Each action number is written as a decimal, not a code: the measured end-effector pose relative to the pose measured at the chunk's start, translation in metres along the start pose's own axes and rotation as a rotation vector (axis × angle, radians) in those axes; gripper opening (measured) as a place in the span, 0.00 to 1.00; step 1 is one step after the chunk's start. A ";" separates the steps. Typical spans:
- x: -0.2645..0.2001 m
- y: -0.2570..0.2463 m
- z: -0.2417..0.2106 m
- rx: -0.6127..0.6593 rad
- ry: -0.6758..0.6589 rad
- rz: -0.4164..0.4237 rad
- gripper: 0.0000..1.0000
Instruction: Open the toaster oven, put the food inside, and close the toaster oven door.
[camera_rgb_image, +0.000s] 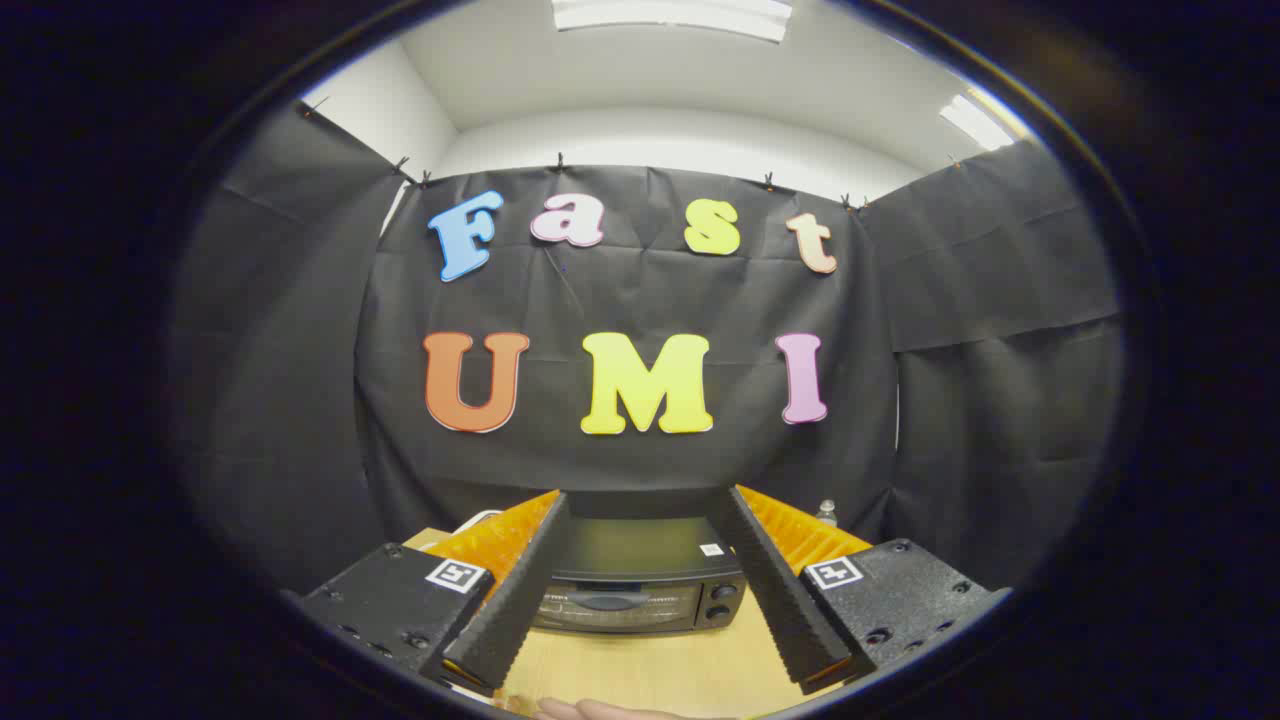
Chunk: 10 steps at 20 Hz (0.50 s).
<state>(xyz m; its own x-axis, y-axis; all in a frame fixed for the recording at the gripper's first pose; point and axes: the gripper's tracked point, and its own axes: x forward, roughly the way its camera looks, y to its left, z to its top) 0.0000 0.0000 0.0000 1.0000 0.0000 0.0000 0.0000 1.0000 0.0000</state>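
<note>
Gripper: standing wide, holding nothing, fingers framing the oven at lower centre.
Oven: sitting shut on the table, beyond the fingertips, lower centre.
Handle: running across the door's top; likely stiff, best hooking there.
Door: probably hinging down, glass, needing gentle pulling.
Food: not telling where.
Hand: showing at bottom centre.

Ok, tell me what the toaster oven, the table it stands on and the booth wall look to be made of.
The black box-shaped toaster oven, seen between the open hand-held gripper fingers: likely painted metal, with a faint sheen on top; its door looks like dark glass, reflective. The light tan table: wood or wood-look laminate, judging by faint grain. The black booth wall: matte cloth, creased and clipped up.
</note>
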 end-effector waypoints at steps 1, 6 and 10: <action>0.000 -0.001 0.003 0.003 -0.002 -0.001 1.00; 0.004 -0.014 0.016 0.025 -0.013 -0.017 1.00; 0.018 -0.023 0.009 0.024 0.017 -0.034 1.00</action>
<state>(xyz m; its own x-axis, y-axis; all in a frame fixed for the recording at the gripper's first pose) 0.0181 -0.0230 0.0087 0.9993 -0.0334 -0.0172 0.0338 0.9992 0.0236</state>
